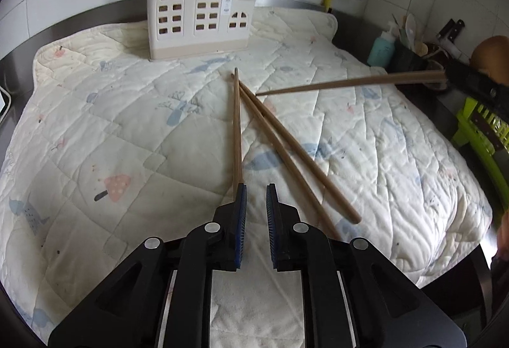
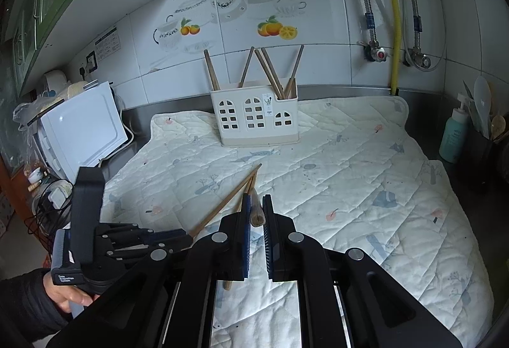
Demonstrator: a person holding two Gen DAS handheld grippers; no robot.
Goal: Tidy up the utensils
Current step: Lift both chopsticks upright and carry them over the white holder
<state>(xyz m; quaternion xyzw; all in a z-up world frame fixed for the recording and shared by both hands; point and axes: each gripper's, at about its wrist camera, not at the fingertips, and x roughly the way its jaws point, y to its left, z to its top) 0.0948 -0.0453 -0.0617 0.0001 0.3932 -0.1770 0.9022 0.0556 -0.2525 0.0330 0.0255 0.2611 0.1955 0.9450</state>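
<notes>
Right gripper (image 2: 257, 208) fingers clamped on chopstick (image 2: 256, 211), lifted. Left gripper (image 1: 256, 205) nearly shut, empty; three chopsticks (image 1: 280, 144) near, holder (image 1: 200, 20) far. Light, stiff, slippery: grip mid-shaft.

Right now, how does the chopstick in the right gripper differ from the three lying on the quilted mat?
The held chopstick is clamped in the right gripper and lifted above the mat; the three loose chopsticks lie flat on it, fanned out from crossed tips. The held one points sideways, the loose ones toward the holder. All look like the same brown wood.
</notes>
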